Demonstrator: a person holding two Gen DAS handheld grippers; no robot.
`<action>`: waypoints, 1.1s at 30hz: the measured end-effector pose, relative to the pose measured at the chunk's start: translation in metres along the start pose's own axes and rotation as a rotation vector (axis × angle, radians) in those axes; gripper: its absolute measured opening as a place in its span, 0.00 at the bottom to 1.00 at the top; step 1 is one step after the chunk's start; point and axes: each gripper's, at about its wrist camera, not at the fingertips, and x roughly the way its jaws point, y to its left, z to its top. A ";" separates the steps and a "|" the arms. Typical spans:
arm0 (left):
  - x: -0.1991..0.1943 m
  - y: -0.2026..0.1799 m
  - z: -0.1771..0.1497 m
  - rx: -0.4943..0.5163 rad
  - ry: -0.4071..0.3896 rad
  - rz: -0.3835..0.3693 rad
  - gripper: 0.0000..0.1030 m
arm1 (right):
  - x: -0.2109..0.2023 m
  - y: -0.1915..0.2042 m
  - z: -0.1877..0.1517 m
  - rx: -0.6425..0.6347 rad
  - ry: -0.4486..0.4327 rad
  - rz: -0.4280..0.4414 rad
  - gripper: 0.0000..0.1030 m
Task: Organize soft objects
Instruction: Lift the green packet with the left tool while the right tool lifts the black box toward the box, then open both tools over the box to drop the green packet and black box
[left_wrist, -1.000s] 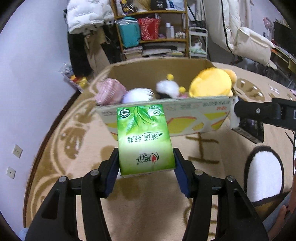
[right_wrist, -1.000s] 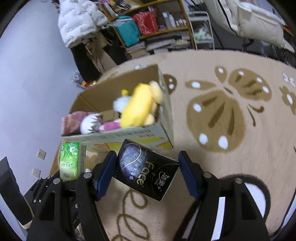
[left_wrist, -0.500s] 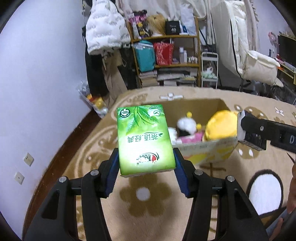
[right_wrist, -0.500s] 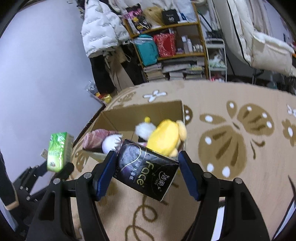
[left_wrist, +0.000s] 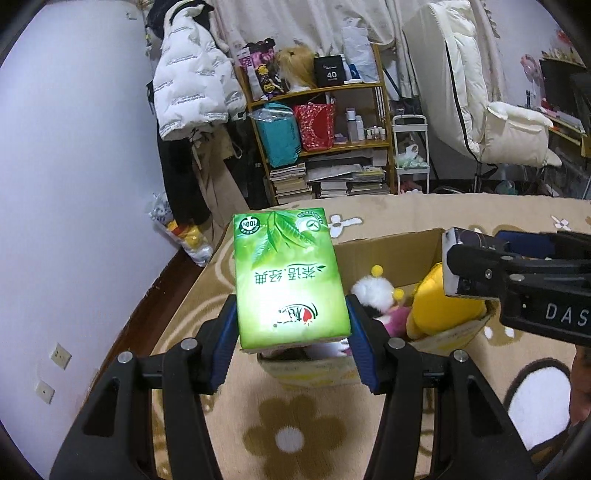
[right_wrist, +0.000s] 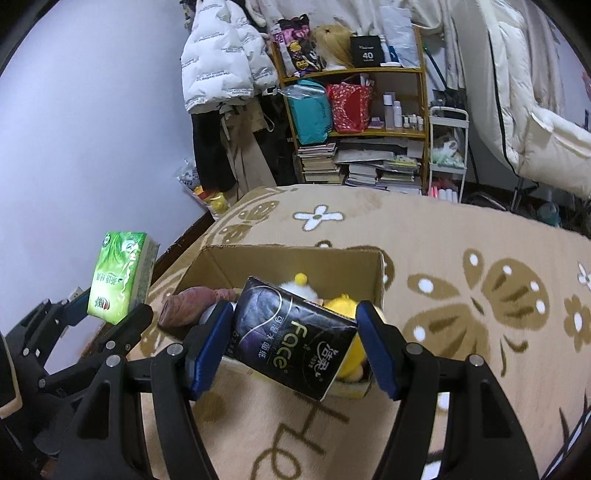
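The cardboard box (right_wrist: 295, 258) sits open-topped on the tan patterned rug (right_wrist: 461, 240), its near rim hidden behind my held items, its far wall standing clear. I see open rug to the right of the box and in front of it; on the left the rug edge meets dark floor and then the pale wall (left_wrist: 74, 184). My left gripper (left_wrist: 293, 332) pinches a green tissue pack (left_wrist: 288, 277) between its blue pads, pack upright and facing the camera, held above the box's near left corner. My right gripper (right_wrist: 295, 339) pinches a black tissue pack (right_wrist: 291, 332), tilted, both pads pressed on its sides, held over the near rim of the box. In the left view the right gripper comes in from the right edge over the box. Inside the box: a yellow plush toy (left_wrist: 439, 302) on the right side, a white plush toy (left_wrist: 373, 290) with yellow knobs beside it, and a dull pink knitted item (right_wrist: 192, 306) at the left end. Beyond the rug stand a crowded shelf (right_wrist: 369, 110) with books stacked below, a white puffer jacket (right_wrist: 225, 55) hanging, and a small white cart (right_wrist: 448, 147).
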 end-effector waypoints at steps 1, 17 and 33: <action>0.005 -0.001 0.002 0.010 -0.001 0.001 0.53 | 0.004 0.001 0.003 -0.011 0.001 -0.002 0.70; 0.059 -0.005 -0.004 0.016 0.036 -0.066 0.53 | 0.045 -0.013 0.003 -0.048 -0.026 0.025 0.70; 0.076 0.002 -0.015 -0.029 0.072 -0.144 0.53 | 0.062 -0.018 -0.009 -0.007 -0.031 0.053 0.71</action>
